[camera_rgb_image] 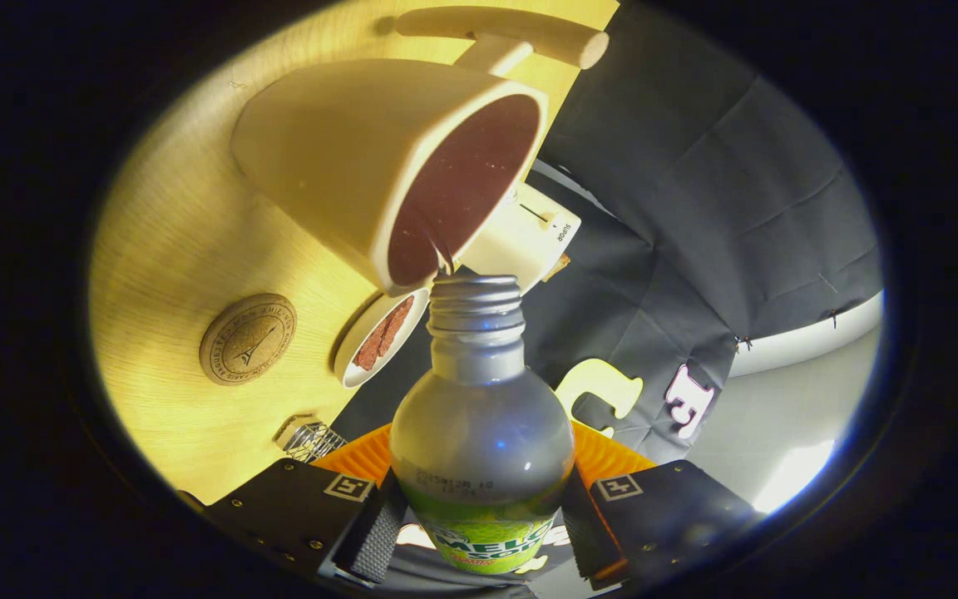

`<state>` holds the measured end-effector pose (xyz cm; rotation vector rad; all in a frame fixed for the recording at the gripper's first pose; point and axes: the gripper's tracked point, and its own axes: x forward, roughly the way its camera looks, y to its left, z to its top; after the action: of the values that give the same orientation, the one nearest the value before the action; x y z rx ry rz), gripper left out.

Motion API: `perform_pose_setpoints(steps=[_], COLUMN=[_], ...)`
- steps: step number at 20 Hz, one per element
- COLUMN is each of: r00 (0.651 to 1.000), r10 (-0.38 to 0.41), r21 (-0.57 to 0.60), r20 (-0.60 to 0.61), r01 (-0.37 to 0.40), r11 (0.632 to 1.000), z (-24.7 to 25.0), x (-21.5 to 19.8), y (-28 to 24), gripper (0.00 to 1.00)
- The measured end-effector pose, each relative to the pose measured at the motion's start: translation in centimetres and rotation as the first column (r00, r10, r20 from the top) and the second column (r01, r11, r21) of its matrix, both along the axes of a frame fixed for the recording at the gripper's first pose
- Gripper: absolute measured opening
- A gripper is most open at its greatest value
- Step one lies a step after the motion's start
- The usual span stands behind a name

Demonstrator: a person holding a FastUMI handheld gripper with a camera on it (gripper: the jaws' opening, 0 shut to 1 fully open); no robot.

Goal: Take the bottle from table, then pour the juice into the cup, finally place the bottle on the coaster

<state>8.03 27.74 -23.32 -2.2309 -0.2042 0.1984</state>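
My gripper (479,532) is shut on a silver bottle (479,416) with a green label, both fingers pressing on its lower body. The whole view is rolled, so the bottle is tipped over. Its open threaded mouth (476,289) sits right at the rim of a cream cup (346,158) with a dark inside. A thin thread of liquid (444,259) runs between the mouth and the cup's rim. A round cork coaster (248,339) lies on the wooden table (163,249), apart from the cup and beyond my left finger.
A small white dish (379,337) holding brown pieces sits beside the cup's base. A white box (529,233) stands behind the cup. A wooden stand (512,37) rises past the cup. A wire object (308,439) and an orange mat (608,457) lie near my fingers.
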Motion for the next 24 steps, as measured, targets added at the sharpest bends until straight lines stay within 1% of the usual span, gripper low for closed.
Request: perform_pose_setpoints(steps=[7,20,24], r00=[1.000,1.000,1.000], r10=[-0.001,0.014,0.007], r21=[-0.040,-0.069,-0.072], r20=[0.006,0.001,-0.006], r01=[0.001,-0.014,-0.008], r11=[0.999,0.998,0.997], z=[0.35,0.17,0.04], x=[-0.05,-0.16,-0.13], y=[0.13,0.37,0.28], gripper=[0.81,0.81,0.81])
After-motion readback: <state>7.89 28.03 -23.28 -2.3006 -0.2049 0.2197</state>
